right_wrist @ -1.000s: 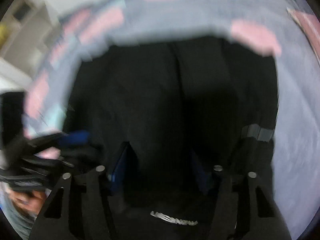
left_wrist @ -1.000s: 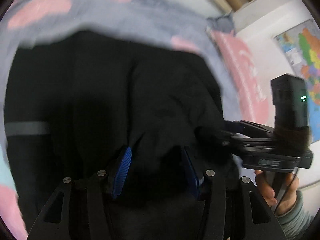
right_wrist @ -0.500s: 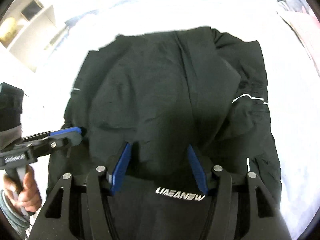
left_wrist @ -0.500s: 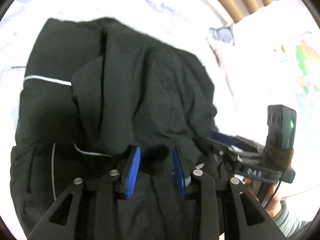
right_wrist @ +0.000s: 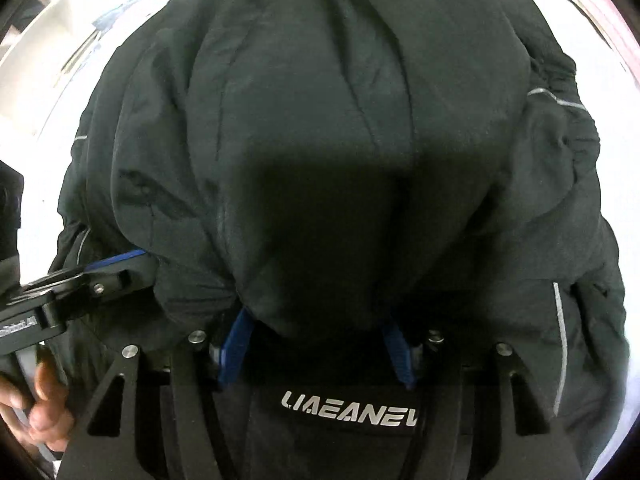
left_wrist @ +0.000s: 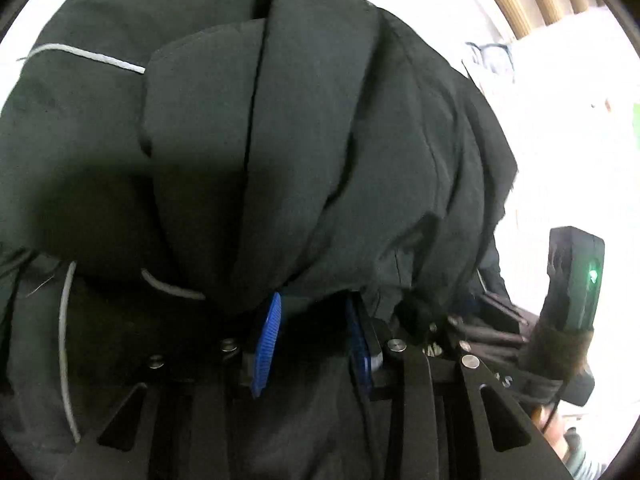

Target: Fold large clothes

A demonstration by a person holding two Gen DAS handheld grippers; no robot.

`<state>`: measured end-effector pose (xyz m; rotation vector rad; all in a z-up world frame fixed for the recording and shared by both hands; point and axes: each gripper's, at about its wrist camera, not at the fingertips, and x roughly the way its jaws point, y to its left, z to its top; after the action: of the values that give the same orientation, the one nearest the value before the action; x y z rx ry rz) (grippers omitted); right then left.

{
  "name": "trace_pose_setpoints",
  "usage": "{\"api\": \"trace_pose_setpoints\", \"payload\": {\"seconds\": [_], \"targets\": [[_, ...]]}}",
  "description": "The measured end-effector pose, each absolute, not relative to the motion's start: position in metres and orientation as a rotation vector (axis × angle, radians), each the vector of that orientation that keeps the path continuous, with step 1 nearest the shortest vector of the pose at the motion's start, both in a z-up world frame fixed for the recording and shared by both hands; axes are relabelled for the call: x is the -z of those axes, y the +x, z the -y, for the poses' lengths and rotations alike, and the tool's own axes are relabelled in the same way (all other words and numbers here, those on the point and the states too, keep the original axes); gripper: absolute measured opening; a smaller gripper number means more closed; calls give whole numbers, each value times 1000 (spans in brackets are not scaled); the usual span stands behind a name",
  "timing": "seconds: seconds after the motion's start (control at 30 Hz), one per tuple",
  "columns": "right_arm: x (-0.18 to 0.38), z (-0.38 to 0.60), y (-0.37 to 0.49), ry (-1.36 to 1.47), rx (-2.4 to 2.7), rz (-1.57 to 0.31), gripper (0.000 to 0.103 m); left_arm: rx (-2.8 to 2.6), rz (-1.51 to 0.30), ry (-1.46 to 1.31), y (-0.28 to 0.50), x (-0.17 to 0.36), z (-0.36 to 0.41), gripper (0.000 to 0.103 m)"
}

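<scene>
A large black jacket with thin reflective piping lies bunched on a pale bed and fills both views; it also fills the right wrist view. A silver logo strip shows on the layer under the right gripper. My left gripper has its blue pads apart with a thick fold of jacket hanging between and over them. My right gripper likewise straddles a fold, pads apart. Whether either one pinches the cloth is hidden by the fabric.
The right gripper's body with a green light sits at the right in the left wrist view. The left gripper and a hand show at the left in the right wrist view. Overexposed bedding surrounds the jacket.
Both grippers have moved forward and down over the jacket, carrying the near fold onto the rest. The jacket now fills the views and the fold covers the fingertips.
</scene>
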<state>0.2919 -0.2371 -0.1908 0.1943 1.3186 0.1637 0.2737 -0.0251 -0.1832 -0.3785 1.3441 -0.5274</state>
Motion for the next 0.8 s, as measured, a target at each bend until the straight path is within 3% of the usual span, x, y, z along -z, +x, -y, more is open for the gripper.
{"api": "trace_pose_setpoints", "payload": {"seconds": [0.23,0.33,0.53,0.8], "targets": [[171,258,265,301,-239,-1318,62,548,-1309,-390,207,135,-28,36],[163,262,248,263,-242,-1330,62,506,-1335,-422,175,126,-71,58],[143,262,215,120,-188,-1317,62,328,-1305,-485,141,113,-154,58],[125,307,162,54,-66,-1332,62,173,-1341,-517,123,128,-197,58]]}}
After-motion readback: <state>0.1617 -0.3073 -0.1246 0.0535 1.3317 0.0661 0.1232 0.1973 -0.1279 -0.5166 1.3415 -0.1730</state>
